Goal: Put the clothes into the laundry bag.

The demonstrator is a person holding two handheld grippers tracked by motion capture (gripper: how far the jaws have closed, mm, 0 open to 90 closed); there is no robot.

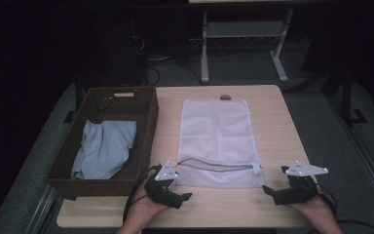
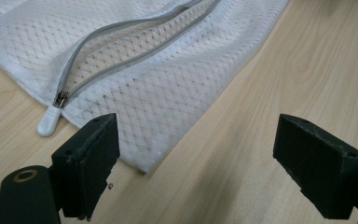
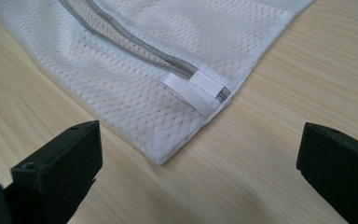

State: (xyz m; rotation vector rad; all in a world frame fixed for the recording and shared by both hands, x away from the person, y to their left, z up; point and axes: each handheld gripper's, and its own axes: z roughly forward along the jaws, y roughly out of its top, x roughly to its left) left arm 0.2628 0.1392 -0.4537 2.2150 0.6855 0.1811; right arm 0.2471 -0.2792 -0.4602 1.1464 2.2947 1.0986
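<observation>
2 grippers: the left gripper (image 1: pixel 187 196) and the right gripper (image 1: pixel 267 189) are held low at the near edge of the table (image 1: pixel 272 122), 1 at each near corner of the mesh bag (image 1: pixel 215 131).
Mesh bag: it is laid flat on the middle of the table, long side running away from the person, zipper end nearest; it is touched by neither gripper.
Zipper: the grey zipper (image 2: pixel 121 51) is seen partly parted, so that a slit gapes along the near end; the white pull tab (image 2: pixel 49 122) lies at the bag's left corner, the white ribbon stop (image 3: pixel 193 93) at its right corner.
Handling: the bag is judged light, limp and thin, likely to sag and fold once lifted; the weave is expected to give some grip, while the flat cloth is hard to pinch off the wood.
Hold: the doubled hem at a near corner, or the lip of the slit, is judged the best place to be taken.
Left claw: its jaws are spread wide with nothing between them.
Right claw: its jaws are likewise spread wide and bare.
Basket: a brown woven basket (image 1: pixel 146 122) is set just beside the bag on the left.
Cloth: 1 pale blue cloth (image 1: pixel 104 148) is crumpled inside the basket.
</observation>
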